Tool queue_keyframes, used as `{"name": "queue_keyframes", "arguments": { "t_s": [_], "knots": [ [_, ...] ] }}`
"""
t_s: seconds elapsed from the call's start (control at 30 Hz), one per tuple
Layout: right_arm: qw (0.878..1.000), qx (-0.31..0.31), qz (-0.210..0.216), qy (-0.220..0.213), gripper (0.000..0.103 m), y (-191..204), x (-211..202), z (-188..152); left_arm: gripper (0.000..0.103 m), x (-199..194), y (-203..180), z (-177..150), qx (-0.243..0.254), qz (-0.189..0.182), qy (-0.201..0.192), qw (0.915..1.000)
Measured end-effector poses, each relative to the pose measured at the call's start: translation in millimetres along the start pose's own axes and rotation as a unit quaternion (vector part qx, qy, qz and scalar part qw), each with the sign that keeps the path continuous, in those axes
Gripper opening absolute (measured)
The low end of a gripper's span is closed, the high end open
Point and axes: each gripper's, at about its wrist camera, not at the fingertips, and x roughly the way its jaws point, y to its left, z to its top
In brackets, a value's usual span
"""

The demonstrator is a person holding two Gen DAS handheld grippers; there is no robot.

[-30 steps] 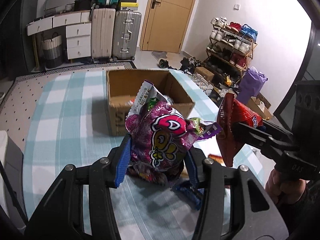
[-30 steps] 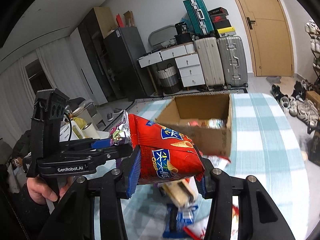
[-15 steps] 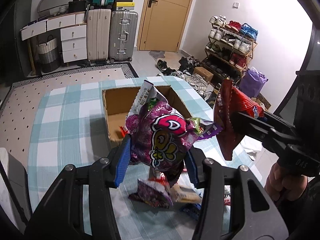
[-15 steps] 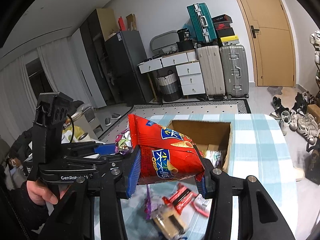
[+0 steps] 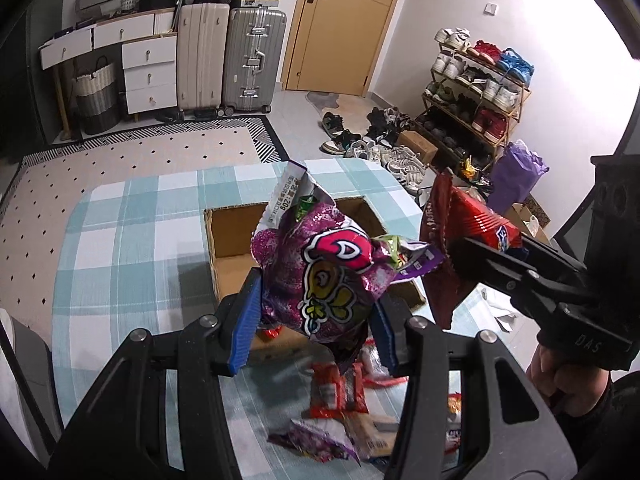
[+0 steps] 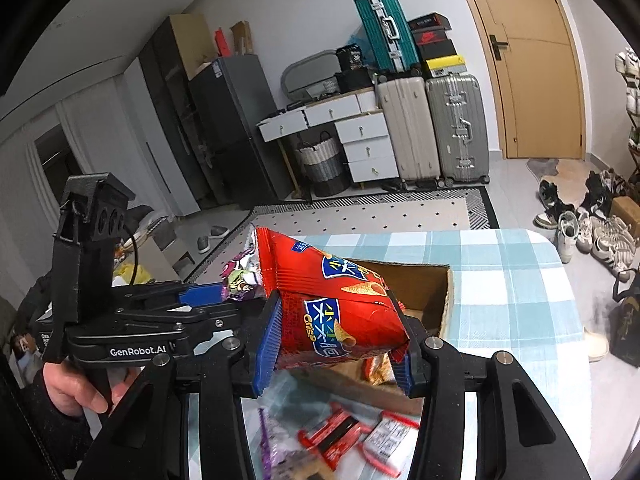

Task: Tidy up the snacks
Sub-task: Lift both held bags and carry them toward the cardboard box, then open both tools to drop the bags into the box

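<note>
Left wrist view: my left gripper (image 5: pixel 316 316) is clenched on the purple snack bag (image 5: pixel 320 276), held above the cardboard box (image 5: pixel 232 240). My right gripper (image 6: pixel 336 344) pinches the red chip bag (image 6: pixel 332 312) mid-body. Both bags look light, crinkly and slippery; I judge a gentle grip by the seams safest.

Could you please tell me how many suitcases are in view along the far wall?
3: a beige suitcase and a silver suitcase standing side by side, and a teal suitcase stacked above them. Others may be hidden behind.
</note>
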Motion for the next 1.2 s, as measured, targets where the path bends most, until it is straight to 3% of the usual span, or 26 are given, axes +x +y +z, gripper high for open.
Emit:
{"name": "queue_keyframes", "arguments": {
  "t_s": [0.5, 0.57, 0.63, 0.67, 0.7, 0.8, 0.87, 1.2],
  "knots": [
    [0.999, 0.018, -0.019, 0.045, 0.047, -36.9, 73.6, -5.0, 0.047, 81.9, 25.1, 15.3, -0.004, 0.008, 0.04, 0.9992],
    [0.998, 0.022, -0.02, 0.052, 0.048, -41.3, 80.6, -6.7, 0.051, 91.7, 29.8, 16.5, -0.01, 0.01, 0.046, 0.9988],
    [0.998, 0.026, -0.02, 0.062, 0.05, -45.4, 87.9, -8.3, 0.069, 103.4, 35.5, 18.6, -0.023, 0.024, 0.064, 0.9974],
    [0.997, 0.028, -0.016, 0.065, 0.051, -48.2, 91.0, -8.9, 0.07, 106.5, 36.8, 18.6, -0.025, 0.028, 0.067, 0.997],
    [0.997, 0.03, -0.013, 0.065, 0.052, -49.8, 92.0, -9.3, 0.071, 106.5, 37.2, 17.2, -0.024, 0.027, 0.064, 0.9973],
    [0.997, 0.037, -0.016, 0.06, 0.058, -53.6, 89.2, -9.0, 0.088, 103.2, 33.6, 14.5, -0.002, 0.043, 0.051, 0.9978],
    [0.998, 0.033, -0.025, 0.048, 0.068, -53.5, 83.0, -8.5, 0.088, 96.8, 32.4, 12.6, -0.002, 0.044, 0.042, 0.9982],
    [0.999, 0.003, -0.03, 0.019, 0.068, -36.6, 43.9, -5.7, 0.088, 64.6, 22.4, 7.4, -0.003, 0.05, 0.023, 0.9985]
  ]
}}
